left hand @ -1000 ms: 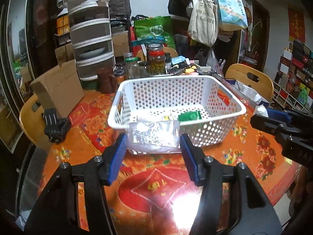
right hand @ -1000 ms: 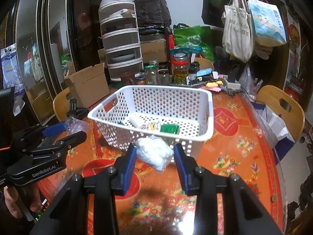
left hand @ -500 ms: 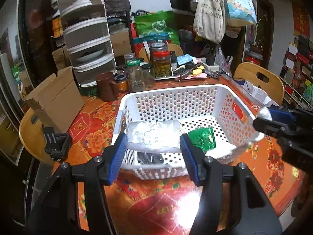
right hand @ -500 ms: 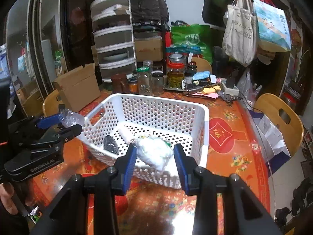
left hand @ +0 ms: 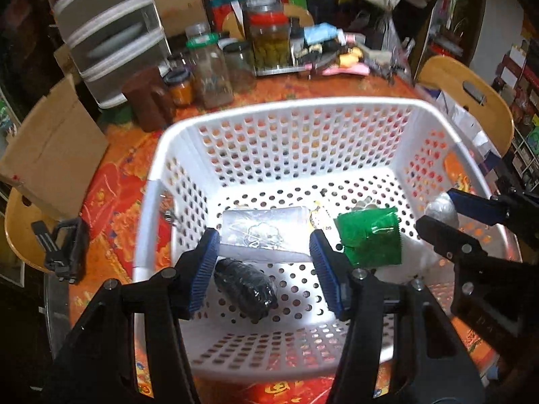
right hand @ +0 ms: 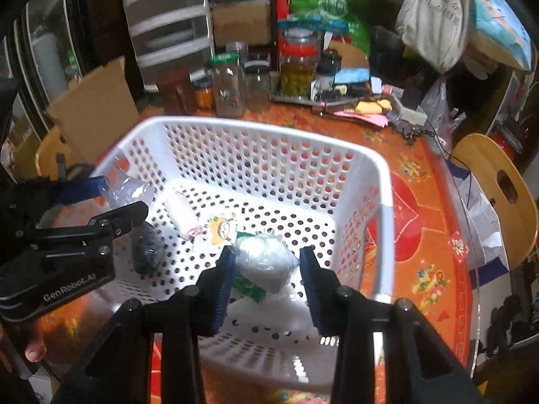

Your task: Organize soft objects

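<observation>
Left wrist view: the left gripper (left hand: 264,252) jaws clench a clear packet (left hand: 262,234) above the basket (left hand: 286,111). The right gripper (right hand: 266,271) jaws grasp a white bundle (right hand: 264,262), probably wrapped, over a green packet (left hand: 370,239) on the basket floor.

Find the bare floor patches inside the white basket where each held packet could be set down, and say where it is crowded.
Basket: bare floor along the far wall, and in the near strip right of the black bundle. Crowded in the middle, around the green packet and yellow-printed packet.
</observation>
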Motion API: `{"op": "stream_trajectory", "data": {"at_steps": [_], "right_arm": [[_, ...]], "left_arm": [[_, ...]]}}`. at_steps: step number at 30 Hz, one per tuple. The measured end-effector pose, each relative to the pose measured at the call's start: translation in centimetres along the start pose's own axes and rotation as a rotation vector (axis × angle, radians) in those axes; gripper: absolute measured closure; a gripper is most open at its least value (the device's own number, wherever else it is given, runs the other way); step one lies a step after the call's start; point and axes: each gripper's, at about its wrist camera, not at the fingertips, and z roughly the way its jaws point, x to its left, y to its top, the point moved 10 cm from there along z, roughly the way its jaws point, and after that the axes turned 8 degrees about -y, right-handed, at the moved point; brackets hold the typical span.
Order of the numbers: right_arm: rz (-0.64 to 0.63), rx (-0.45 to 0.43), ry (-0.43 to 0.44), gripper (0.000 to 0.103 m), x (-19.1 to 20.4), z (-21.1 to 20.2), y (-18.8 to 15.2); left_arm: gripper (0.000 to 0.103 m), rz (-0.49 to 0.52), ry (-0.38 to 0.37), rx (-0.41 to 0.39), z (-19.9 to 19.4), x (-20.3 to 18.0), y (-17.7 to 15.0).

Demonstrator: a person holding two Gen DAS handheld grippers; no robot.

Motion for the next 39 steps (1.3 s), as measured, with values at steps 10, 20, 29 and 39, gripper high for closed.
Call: {"op": "stream_trajectory", "data": {"at_steps": [10,20,29,39], "right_arm": [[-0.026,0.094,0.000,0.065,0.4,3.4,-0.6],[-0.039,0.088,0.032,0.049,1.2,3.7,-1.0],[-0.003,-0.010,0.061,0.014,0.9,0.7,-0.6],[0.090,-0.100,0.062,0.006,-1.5,-3.8,-2.1]], "left_arm": [[0.049,-0.013,0.026,0.056,3.5,1.1,-0.5],[0.024,0.008,0.016,0.018,3.2,0.9,-0.5],[0.014,0.033,0.001,-0.103,-1.0,0.8,0.1],[0.000,0.049,0.015,-0.260,-7.8,-0.2,-2.6]]}}
